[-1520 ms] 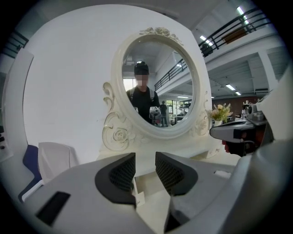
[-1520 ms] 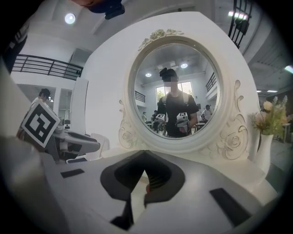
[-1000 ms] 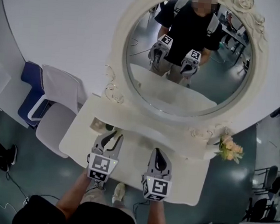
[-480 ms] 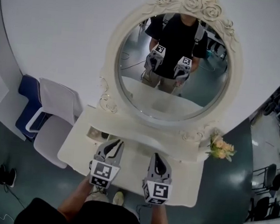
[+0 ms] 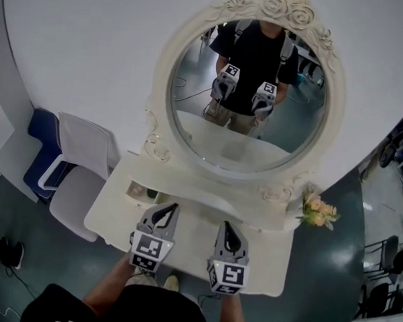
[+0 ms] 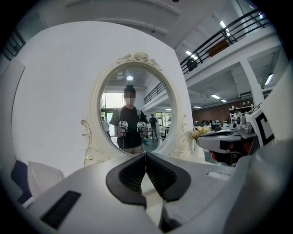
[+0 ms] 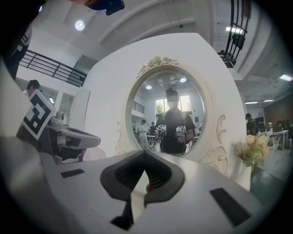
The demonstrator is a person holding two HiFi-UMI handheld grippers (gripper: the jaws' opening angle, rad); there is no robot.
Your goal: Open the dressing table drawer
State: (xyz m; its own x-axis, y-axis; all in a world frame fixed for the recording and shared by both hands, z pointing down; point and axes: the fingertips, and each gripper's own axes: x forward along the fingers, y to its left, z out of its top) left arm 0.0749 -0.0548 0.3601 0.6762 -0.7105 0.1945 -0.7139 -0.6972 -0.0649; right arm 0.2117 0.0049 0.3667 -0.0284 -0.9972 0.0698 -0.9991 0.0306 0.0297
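The white dressing table (image 5: 110, 208) stands under a big oval mirror (image 5: 253, 91). Both grippers hover side by side over the tabletop's front half and point at the mirror. No drawer front shows in any view; it lies below the table's front edge. My left gripper (image 5: 173, 207) has just closed, and its tips (image 6: 145, 153) meet with nothing between them. My right gripper (image 5: 224, 225) is shut too, its tips (image 7: 145, 152) touching and empty. The mirror reflects the person and both grippers.
A bunch of pale flowers (image 5: 316, 210) stands at the table's right end. A small flat item (image 5: 137, 190) lies at its back left. A white chair (image 5: 82, 160) and a blue seat (image 5: 42, 143) stand to the left. Office furniture (image 5: 379, 291) is on the right.
The left gripper's jaws have gone from a clear gap to closed. Both grippers have shifted a little over the tabletop, and the head view now shows the mirror's top.
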